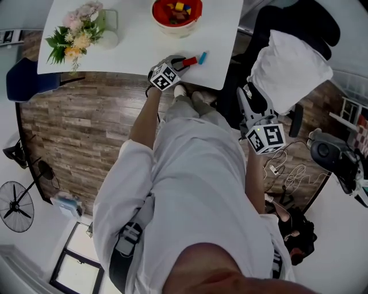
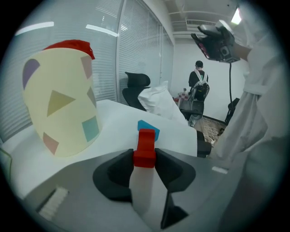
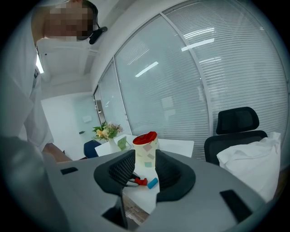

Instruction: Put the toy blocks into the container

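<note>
The container [image 1: 176, 14], a cream bucket with a red rim, stands on the white table [image 1: 132, 51] with several blocks inside. My left gripper [image 1: 183, 61] reaches over the table's near edge and is shut on a red block [image 2: 145, 149]; both pads press its sides. A blue block [image 2: 149, 128] lies on the table just beyond it, and the container [image 2: 61, 104] rises to the left. My right gripper [image 1: 251, 97] hangs off the table, to the right, open and empty. Far off between its jaws I see the container [image 3: 146, 149], red block [image 3: 141, 181] and blue block [image 3: 152, 183].
A vase of flowers [image 1: 77, 28] and a white cup [image 1: 108, 37] stand at the table's left. A black office chair with a white garment [image 1: 290, 66] is right of the table. Cables [image 1: 287, 169] lie on the wooden floor. A person [image 2: 198, 84] stands far back.
</note>
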Motion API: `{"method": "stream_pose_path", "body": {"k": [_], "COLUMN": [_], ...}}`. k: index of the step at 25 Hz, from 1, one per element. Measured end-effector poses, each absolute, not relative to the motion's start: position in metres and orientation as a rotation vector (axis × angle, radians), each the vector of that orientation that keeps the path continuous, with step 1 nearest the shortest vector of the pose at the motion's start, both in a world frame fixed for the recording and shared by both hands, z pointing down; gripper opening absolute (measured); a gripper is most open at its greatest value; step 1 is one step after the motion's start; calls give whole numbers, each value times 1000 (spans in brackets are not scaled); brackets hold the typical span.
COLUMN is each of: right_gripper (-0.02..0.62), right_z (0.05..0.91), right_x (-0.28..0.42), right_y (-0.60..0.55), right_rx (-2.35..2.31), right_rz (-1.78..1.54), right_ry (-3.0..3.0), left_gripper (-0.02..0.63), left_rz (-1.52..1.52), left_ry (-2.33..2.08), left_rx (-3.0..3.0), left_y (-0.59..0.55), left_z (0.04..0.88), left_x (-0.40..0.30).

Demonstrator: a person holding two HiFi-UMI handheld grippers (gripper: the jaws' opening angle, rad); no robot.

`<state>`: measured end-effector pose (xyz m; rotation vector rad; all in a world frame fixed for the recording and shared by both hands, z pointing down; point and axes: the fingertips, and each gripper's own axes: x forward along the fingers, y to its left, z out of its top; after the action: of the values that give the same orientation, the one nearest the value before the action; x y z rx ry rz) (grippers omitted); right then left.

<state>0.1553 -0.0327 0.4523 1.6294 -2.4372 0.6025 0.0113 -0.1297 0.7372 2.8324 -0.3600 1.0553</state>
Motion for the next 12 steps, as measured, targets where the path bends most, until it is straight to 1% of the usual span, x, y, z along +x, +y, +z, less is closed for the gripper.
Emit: {"method": "stream_pose_path", "body": {"k": [4,12], "right_gripper": [141,138], "right_z": [454,453], "right_x": [155,143], "right_y": [-36,-55], "right_rx": [1619,1546], "right_rz": [608,601], "right_ry": [-2455,-2531], "left_gripper": [143,143], "left_rz": [816,417], "left_ry": [-514,-854], "left_rx": [2864,2979], "left_y": [-137,-167], "left_z": [684,534], "left_x": [3,-26]}}
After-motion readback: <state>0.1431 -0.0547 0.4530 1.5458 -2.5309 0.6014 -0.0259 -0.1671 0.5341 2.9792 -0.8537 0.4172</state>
